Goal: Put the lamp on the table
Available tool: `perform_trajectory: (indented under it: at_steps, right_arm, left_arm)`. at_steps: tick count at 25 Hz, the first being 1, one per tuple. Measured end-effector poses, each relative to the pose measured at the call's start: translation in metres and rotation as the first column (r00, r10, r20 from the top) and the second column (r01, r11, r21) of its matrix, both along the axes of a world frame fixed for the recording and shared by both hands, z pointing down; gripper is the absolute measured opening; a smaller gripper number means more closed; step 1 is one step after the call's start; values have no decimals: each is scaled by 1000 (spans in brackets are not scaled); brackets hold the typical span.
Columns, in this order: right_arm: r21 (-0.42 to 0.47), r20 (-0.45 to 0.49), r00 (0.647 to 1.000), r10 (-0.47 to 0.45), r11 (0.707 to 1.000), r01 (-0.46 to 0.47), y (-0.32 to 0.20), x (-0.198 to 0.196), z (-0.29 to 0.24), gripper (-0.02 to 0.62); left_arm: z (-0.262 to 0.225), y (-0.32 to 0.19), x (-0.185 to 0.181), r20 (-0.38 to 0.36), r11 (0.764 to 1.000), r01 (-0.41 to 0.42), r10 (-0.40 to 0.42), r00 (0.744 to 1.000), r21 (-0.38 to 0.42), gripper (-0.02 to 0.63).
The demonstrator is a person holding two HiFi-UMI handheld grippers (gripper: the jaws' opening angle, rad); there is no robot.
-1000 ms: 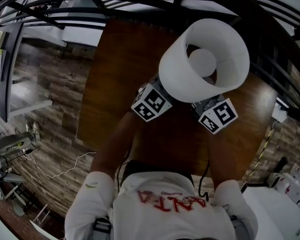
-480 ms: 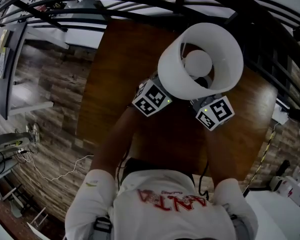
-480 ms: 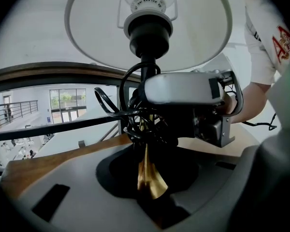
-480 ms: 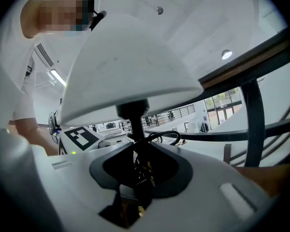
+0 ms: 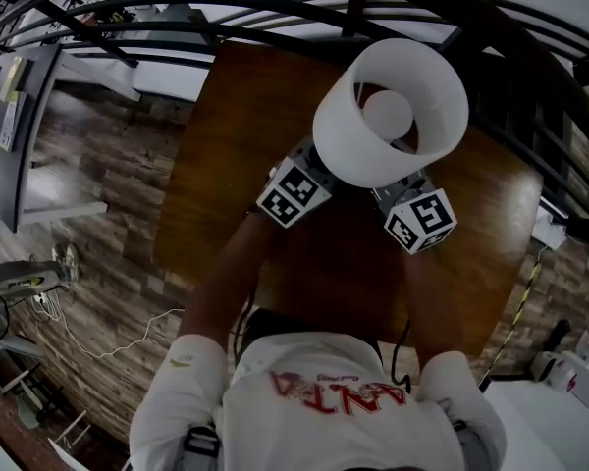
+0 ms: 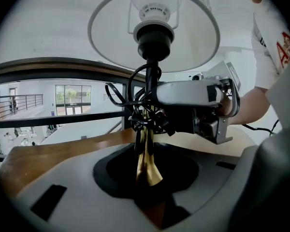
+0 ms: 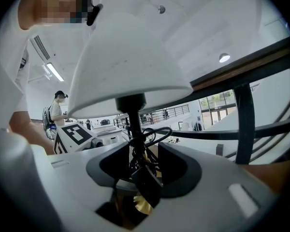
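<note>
The lamp has a white shade (image 5: 393, 116), a brass stem (image 6: 146, 153) and a black cord (image 6: 135, 105) wound round the stem. It stands upright over the brown table (image 5: 226, 145). Both grippers flank the stem under the shade, so only their marker cubes (image 5: 294, 192) (image 5: 422, 222) show from above. My left gripper (image 6: 147, 178) is closed round the stem's lower part. My right gripper (image 7: 140, 178) has just been opening. The stem and cord stand between its jaws with a gap on each side. The lamp's foot is mostly hidden under the jaws.
A black metal railing (image 5: 275, 18) runs close behind the table's far edge, with a drop beyond it. Wood floor (image 5: 98, 224) lies left of the table, with a white cable (image 5: 108, 337) and equipment on it. A person (image 7: 55, 112) stands far off in the hall.
The shade has shifted slightly toward the far edge of the table and stands a little straighter. Both marker cubes have stayed almost where they were.
</note>
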State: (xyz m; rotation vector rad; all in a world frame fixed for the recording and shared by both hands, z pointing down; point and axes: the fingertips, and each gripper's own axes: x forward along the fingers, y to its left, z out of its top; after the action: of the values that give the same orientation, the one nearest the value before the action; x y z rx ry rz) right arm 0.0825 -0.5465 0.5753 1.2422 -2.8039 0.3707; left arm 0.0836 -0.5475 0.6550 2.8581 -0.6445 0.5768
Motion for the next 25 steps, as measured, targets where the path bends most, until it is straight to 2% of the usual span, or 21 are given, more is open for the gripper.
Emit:
perform_trajectory:
  at_steps: [4,10,14,19,25]
  right_arm:
    - [-56,-5,998,68,996,-68,12,19,9,164]
    - [-137,14,987,158,978,-155,46,52,16,161]
    - [-180,19,981,193,966,-187,73,62,12,120]
    - [-194,45,970,237,955,-224,103,64,-5,37]
    - [-154,52,972,230,963,-220,133,52,-44,11]
  left_arm:
    - [4,8,-21,42,998,54,-53,998,-11,104]
    - [-8,23,-54,24,991,134,-133,991,-30,104]
    - [-20,40,-73,27,983,176,-175,984,-44,104]
    - [-45,70,-91,2,977,202,-203,979,-60,73]
    - [-97,108,-103,-39,973,230,-230,972,-8,40]
